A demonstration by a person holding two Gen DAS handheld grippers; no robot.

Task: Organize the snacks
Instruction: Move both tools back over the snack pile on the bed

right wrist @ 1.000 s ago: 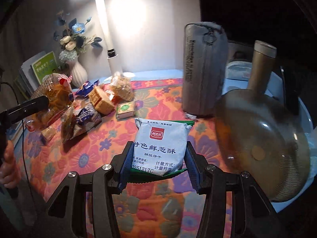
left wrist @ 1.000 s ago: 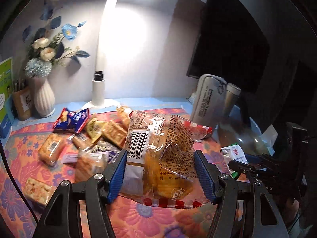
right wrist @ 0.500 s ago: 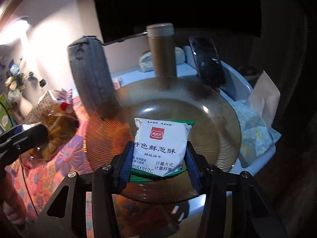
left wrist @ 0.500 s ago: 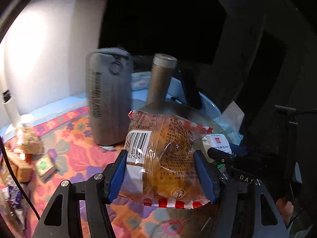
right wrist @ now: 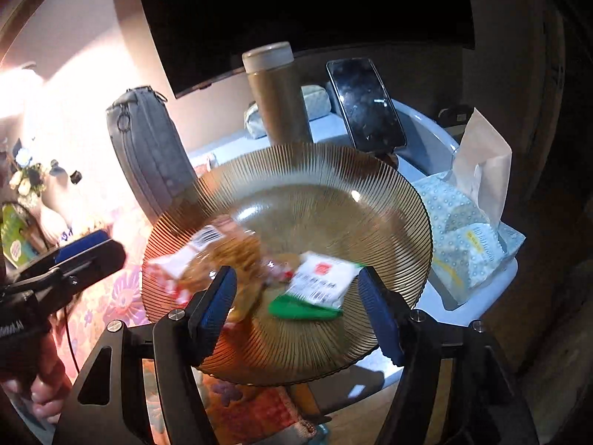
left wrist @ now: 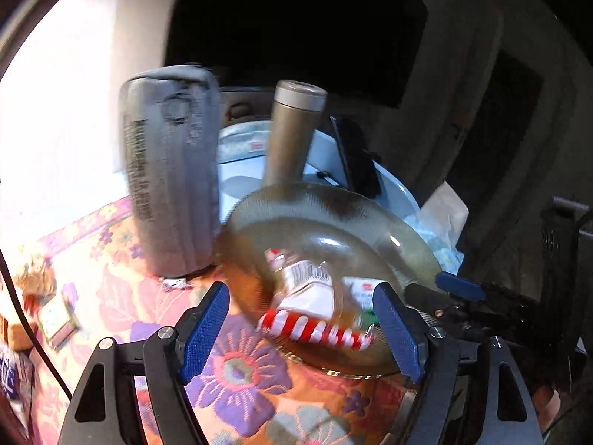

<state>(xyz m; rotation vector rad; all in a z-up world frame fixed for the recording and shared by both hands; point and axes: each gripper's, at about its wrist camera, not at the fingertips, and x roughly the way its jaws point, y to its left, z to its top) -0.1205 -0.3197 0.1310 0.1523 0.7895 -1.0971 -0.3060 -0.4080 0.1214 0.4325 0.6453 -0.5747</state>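
Note:
An amber ribbed glass plate (right wrist: 370,185) sits at the table's right end. In it lies a clear bag of golden biscuits (right wrist: 218,256) with a red-and-white striped edge (left wrist: 315,330), blurred. Beside it rests a white and green cracker packet (right wrist: 318,282), also visible in the left wrist view (left wrist: 363,293). My left gripper (left wrist: 302,333) hangs over the plate's near rim, jaws opening, its pads clear of the bag. My right gripper (right wrist: 296,311) is also over the plate, jaws opening, its pads off the cracker packet.
A grey zip pouch (right wrist: 148,155) and a brown flask (right wrist: 278,92) stand behind the plate, with a phone (right wrist: 367,104) leaning there. A tissue pack (right wrist: 463,244) and paper bag (right wrist: 481,170) lie to the right. Loose snacks (left wrist: 55,319) remain on the floral cloth (left wrist: 237,371).
Both grippers swung from the snack pile over to the plate. Both jaws have widened, and the biscuit bag and the cracker packet have dropped out of them into the plate.

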